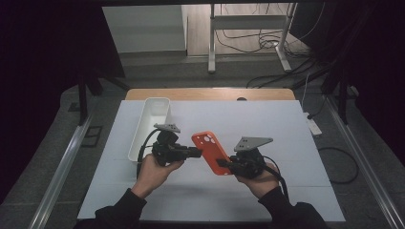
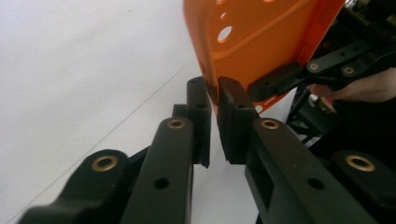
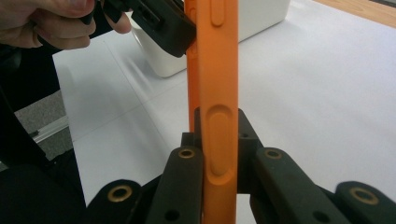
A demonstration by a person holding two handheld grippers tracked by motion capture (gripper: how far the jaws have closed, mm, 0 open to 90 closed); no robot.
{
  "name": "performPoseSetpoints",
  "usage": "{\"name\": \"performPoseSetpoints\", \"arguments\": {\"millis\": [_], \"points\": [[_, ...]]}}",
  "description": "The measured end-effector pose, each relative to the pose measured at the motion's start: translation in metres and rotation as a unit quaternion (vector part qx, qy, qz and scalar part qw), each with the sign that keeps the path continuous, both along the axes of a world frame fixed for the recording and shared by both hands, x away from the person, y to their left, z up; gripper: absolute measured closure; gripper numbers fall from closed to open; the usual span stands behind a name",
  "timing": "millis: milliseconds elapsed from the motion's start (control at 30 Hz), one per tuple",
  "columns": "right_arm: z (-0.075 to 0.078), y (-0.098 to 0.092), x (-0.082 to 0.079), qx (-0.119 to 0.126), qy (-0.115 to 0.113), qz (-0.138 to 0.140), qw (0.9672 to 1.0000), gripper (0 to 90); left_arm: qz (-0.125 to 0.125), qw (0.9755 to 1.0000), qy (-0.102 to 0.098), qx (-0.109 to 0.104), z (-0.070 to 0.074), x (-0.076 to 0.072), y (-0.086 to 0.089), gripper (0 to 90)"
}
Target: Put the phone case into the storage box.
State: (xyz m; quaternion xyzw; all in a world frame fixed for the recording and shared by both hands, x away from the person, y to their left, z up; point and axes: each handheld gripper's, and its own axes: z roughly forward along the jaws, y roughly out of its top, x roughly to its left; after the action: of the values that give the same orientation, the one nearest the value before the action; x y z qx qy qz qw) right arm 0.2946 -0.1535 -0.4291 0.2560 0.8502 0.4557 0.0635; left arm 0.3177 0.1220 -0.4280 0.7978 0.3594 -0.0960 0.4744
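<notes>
On the left of the table (image 1: 286,143), toward its far edge, a long white bin (image 1: 149,126) lies on the white sheet, lengthwise away from the person. Just right of its near end sits the left gripper (image 1: 199,152), held in the left hand (image 1: 154,172) and pointing rightward. Its jaws are clenched on one side edge of an orange phone case (image 1: 211,151); in the left gripper view the thin orange wall (image 2: 212,93) is pinched between the two black pads, with the case's hollow inner face and its round holes rising above. The case hangs in the air between the two grippers above the middle of the table, clear of the sheet, tilted with its camera end toward the bin. Farther right, the right gripper (image 1: 223,164), held in the right hand (image 1: 260,181), grips the case's near end. In the right gripper view its jaws are shut on the case edge-on, a moulded side button (image 3: 218,140) standing just between the pads.
</notes>
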Motion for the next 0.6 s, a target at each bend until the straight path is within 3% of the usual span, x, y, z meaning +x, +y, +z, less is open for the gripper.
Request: {"name": "performPoseSetpoints", "arguments": {"millis": [167,300,600], "points": [[-0.0019,0.0017,0.0001,-0.009,-0.001,0.001,1.0,83.9,0.006,0.9997,0.021,-0.013,-0.0016,0.0012,0.0024,89.3],[-0.0034,0.0018,0.0008,-0.013,-0.002,0.0,0.9999,83.6,0.008,0.9984,0.042,-0.037,-0.0027,0.0034,0.0045,89.5],[-0.0057,0.003,0.0013,-0.017,-0.003,-0.003,0.9998,82.3,0.026,0.9979,0.046,-0.038,0.0,0.0013,0.0026,89.5]]}}
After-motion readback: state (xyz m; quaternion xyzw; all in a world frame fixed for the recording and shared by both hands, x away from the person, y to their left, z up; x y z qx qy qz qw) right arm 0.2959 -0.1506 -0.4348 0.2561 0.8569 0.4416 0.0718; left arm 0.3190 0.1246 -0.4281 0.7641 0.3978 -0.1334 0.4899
